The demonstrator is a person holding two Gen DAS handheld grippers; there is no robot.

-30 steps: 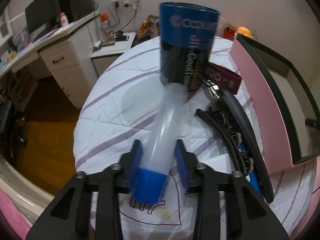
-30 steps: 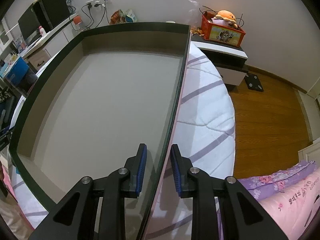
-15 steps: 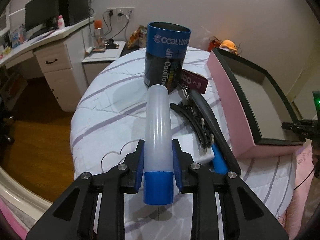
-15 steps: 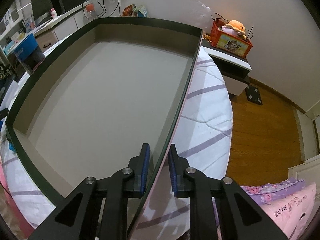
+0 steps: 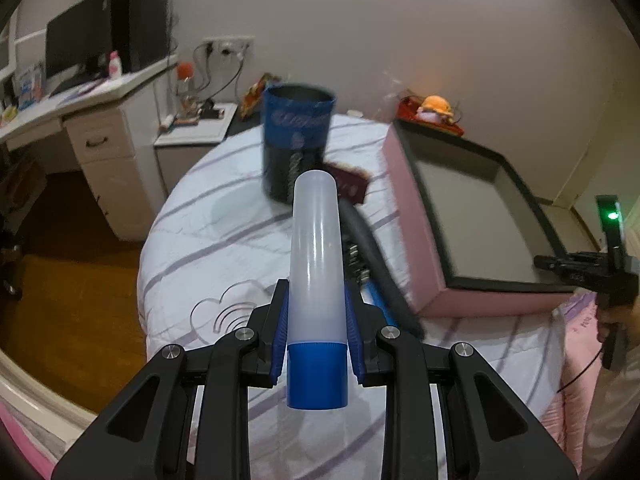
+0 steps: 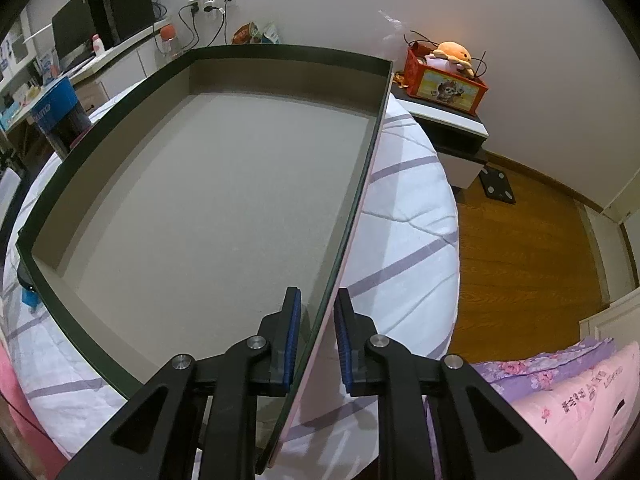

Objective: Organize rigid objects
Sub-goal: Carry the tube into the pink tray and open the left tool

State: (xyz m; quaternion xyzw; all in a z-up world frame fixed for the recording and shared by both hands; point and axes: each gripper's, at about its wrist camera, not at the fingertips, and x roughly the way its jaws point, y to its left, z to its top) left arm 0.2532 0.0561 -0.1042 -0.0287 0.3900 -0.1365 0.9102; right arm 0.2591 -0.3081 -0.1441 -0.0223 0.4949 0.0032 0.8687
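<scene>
My left gripper (image 5: 316,334) is clamped on a translucent tube (image 5: 316,256) with a blue cap (image 5: 317,374); both blue pads press its sides just above the cap, and the tube points away from me, lifted clear of the bed (image 5: 224,240). Beyond its tip stands a blue and black canister (image 5: 296,140), upright on the white, purple-striped bedcover, with a dark red tag (image 5: 352,184) just beside its base. A black curved strap (image 5: 376,268) with metal fittings lies on the cover between the canister and the box; what it belongs to I cannot tell. The pink box (image 5: 416,240), dark-rimmed with a grey inner floor, sits on the bed to the right of these items. My right gripper (image 6: 316,340) is closed on the near right wall of that box (image 6: 352,208), one pad inside and one outside the rim. From the left wrist view, the right gripper (image 5: 576,268) shows at the box's near corner.
</scene>
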